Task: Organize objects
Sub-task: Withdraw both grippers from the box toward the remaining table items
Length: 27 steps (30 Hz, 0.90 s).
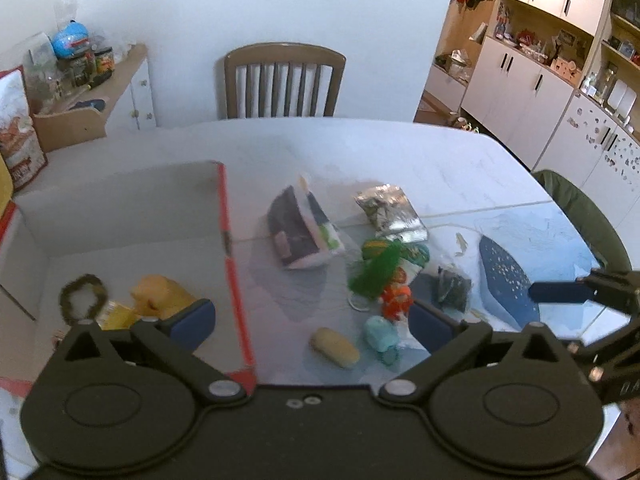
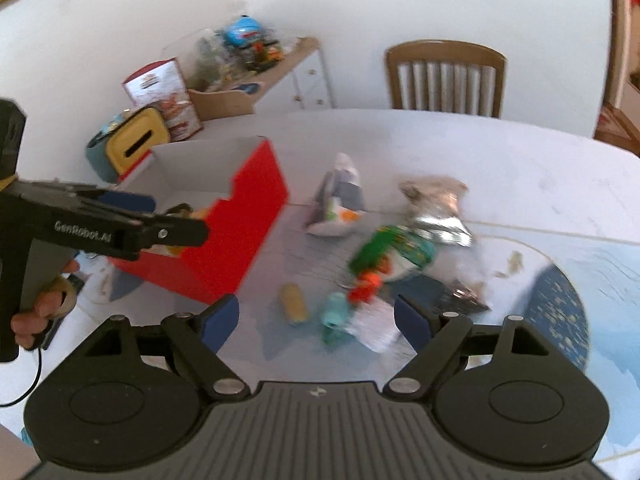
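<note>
A red box [image 2: 240, 216] with white walls inside is seen on the left part of the white table [image 1: 400, 148]. Inside the box, a yellow toy [image 1: 160, 294] and a dark fuzzy ring [image 1: 82, 294] are found, lying near each other.

Just beside the box, on the table, a pile of small things is spread out. A purple and white pouch [image 1: 300, 232] is nearest the box wall. A silver bag [image 1: 390, 212] lies behind a green fuzzy toy [image 1: 376, 268]. An orange toy [image 1: 396, 300] is touching the green one. A light blue toy [image 1: 380, 332] and a small yellow roll [image 1: 335, 347] are closest to the camera, near each other but apart. A dark crumpled wrapper [image 1: 452, 284] is seen beside a dark blue mat [image 1: 504, 276].

The left claw [image 1: 312, 320] is held wide, with nothing between its fingers, above the box edge and the pile. The right claw [image 2: 316, 320] is also held wide and is holding nothing, above the blue toy.

A wooden chair [image 1: 282, 80] is placed behind the table.
</note>
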Motion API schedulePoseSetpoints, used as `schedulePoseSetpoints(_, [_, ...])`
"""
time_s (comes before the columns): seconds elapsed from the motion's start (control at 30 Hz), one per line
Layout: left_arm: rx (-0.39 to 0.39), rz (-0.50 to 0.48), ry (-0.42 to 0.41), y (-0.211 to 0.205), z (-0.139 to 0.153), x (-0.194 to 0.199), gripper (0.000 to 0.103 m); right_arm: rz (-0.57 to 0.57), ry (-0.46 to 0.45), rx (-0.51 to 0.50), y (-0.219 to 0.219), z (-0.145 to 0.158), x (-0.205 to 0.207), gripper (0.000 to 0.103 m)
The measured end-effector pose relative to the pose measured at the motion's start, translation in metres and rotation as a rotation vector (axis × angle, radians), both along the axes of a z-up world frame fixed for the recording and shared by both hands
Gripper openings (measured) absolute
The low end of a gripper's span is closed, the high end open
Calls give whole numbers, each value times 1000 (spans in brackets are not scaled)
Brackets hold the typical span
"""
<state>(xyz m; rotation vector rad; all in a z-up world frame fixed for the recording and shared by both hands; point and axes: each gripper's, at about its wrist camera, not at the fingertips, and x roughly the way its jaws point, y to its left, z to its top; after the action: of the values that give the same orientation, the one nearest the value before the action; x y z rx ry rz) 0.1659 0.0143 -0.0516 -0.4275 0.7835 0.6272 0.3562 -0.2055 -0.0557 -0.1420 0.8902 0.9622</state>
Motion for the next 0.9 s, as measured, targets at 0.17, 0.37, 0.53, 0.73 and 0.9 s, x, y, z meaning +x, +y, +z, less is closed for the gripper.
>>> schedulePoseSetpoints(0.17, [-3,-8,47,-16,-24,19,102,-41,8,-13,-21,-12,19,85])
schedulePoseSetpoints(0.37, [13,-5,81,-32,-47,35,102,7,-5,-65,-34,-30,31,85])
schedulePoseSetpoints(0.53, [7,61,108,-33,-63,42,102,87,-12,-105,-32,-45,39,85])
schedulePoseSetpoints(0.73, [9,136,130,-35,-77,48,101,192,-7,-139,-18,-64,43,85])
schedulePoseSetpoints(0.9, [-3,193,144,-36,-91,49,95,272,-17,-158,-6,-77,46,85])
